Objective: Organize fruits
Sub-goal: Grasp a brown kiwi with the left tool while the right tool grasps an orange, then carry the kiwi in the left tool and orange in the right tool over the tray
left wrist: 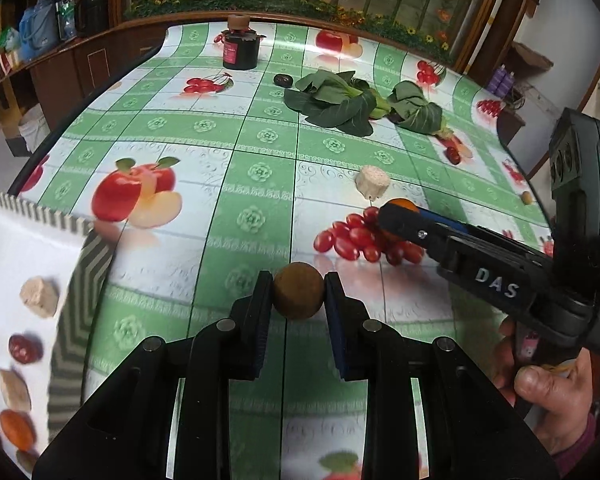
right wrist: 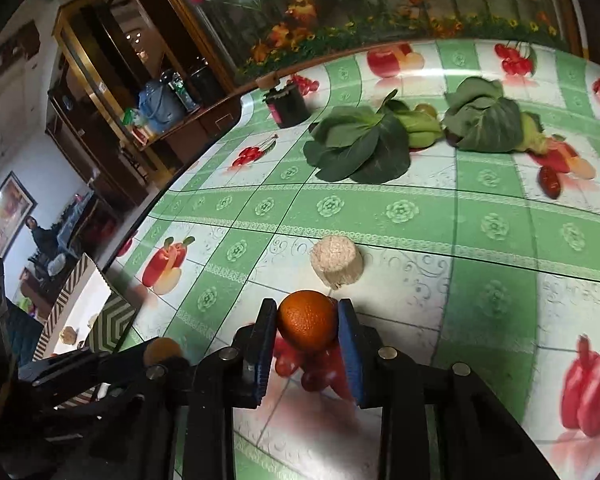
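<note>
Two handheld grippers work over a table (left wrist: pixel 260 136) covered in a green-and-white fruit-print cloth. Left gripper (left wrist: pixel 299 294) has its pads pressed against both sides of a small round brown fruit (left wrist: pixel 299 295), which sits at the fingertips above the cloth. Right gripper (right wrist: pixel 307 322) is clamped on a small orange fruit (right wrist: pixel 307 320), held the same way at its tips; a person's hand (left wrist: pixel 548 392) grips its handle. From the left gripper, the right one reaches in from the right side, just ahead. Just beyond the right gripper's tips lies a pale, rough cylinder-shaped piece (right wrist: pixel 337 260) on the cloth. Farther ahead lie two bunches of leafy greens (right wrist: pixel 360 148), and beyond them to the left a dark jar (right wrist: pixel 287 104) with a cork-coloured lid. A small red date (right wrist: pixel 550 182) rests ahead and right of the right gripper. To the left of the left gripper sits a white tray (left wrist: pixel 24 248) with a striped edge, holding several pale, red and orange pieces, blurred.
</note>
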